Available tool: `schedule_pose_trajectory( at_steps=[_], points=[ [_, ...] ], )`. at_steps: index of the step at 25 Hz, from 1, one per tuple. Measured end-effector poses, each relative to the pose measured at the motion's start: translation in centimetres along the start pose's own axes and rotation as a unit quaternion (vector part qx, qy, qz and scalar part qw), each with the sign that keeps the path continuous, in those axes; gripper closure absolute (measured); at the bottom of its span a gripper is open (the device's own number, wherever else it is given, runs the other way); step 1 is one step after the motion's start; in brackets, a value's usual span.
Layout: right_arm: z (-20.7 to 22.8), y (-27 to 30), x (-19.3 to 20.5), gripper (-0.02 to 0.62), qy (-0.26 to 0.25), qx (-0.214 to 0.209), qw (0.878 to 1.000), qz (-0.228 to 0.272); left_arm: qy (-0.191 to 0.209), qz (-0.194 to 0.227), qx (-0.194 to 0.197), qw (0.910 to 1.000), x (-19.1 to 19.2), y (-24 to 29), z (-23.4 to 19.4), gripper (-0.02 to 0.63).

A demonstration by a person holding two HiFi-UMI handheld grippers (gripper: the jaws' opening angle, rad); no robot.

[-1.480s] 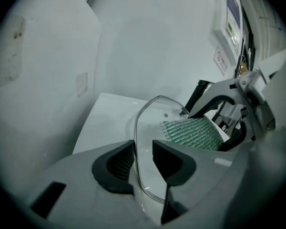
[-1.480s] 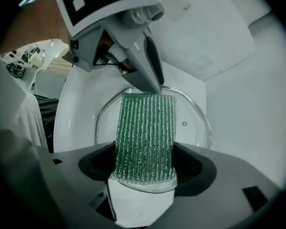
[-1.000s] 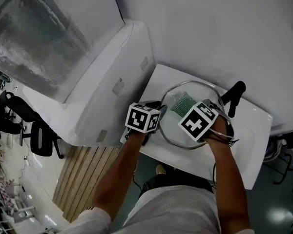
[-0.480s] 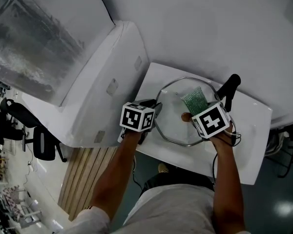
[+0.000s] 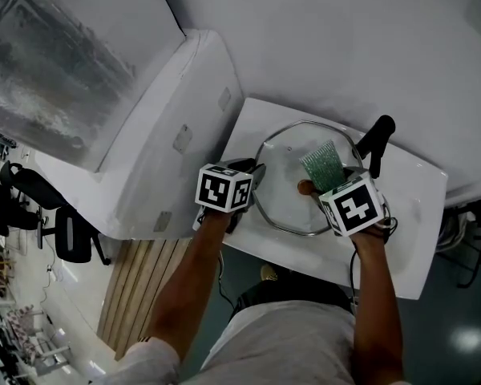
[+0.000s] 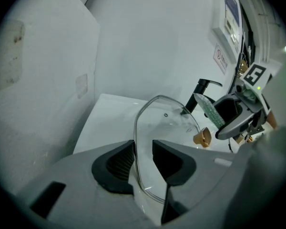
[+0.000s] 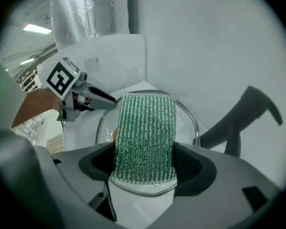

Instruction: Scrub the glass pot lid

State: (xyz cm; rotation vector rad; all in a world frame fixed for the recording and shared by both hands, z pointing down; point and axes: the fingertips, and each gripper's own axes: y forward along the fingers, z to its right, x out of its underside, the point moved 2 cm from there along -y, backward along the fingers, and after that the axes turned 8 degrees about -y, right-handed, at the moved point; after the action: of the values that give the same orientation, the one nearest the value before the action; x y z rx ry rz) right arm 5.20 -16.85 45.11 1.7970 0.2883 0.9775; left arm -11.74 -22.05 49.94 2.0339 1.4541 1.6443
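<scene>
I wear a light grey shirt with short sleeves. My left gripper is a pale grey moulded shell with two black ribbed pads, and my right gripper is built the same. The left cube and right cube are white, printed with black square markers. Thin black cables loop from the right one.

White sink seen from above, black tap fixed at its far edge, glass lid held over it.
</scene>
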Motion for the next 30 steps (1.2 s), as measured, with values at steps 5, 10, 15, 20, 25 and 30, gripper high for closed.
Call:
schedule_pose_trajectory(
  at_steps=[5,10,15,20,25,30],
  points=[
    [-3.2,-1.0,-1.6,0.247,-0.151,0.058,0.987,-0.002,-0.001,0.001,0.001,1.0000,0.0,0.0,0.0,0.474],
    [-7.7,0.5,-1.3,0.247,-0.326,0.112,0.939,-0.018,-0.001,0.001,0.002,1.0000,0.0,0.0,-0.1,0.474],
    [-9.3,2.5,-0.3,0.247,-0.432,0.148,0.889,-0.037,-0.001,0.003,0.001,1.0000,0.0,0.0,0.0,0.474],
    [-9.8,3.8,0.9,0.247,-0.465,0.161,0.869,-0.046,0.000,0.005,-0.002,1.0000,0.0,0.0,0.0,0.474],
    [-9.5,3.7,1.1,0.247,-0.443,0.159,0.882,-0.022,0.000,0.006,-0.004,1.0000,0.0,0.0,0.0,0.474],
    [-7.9,2.0,1.4,0.247,-0.367,0.137,0.920,0.018,-0.001,0.006,-0.007,1.0000,0.0,0.0,0.0,0.474]
  ],
)
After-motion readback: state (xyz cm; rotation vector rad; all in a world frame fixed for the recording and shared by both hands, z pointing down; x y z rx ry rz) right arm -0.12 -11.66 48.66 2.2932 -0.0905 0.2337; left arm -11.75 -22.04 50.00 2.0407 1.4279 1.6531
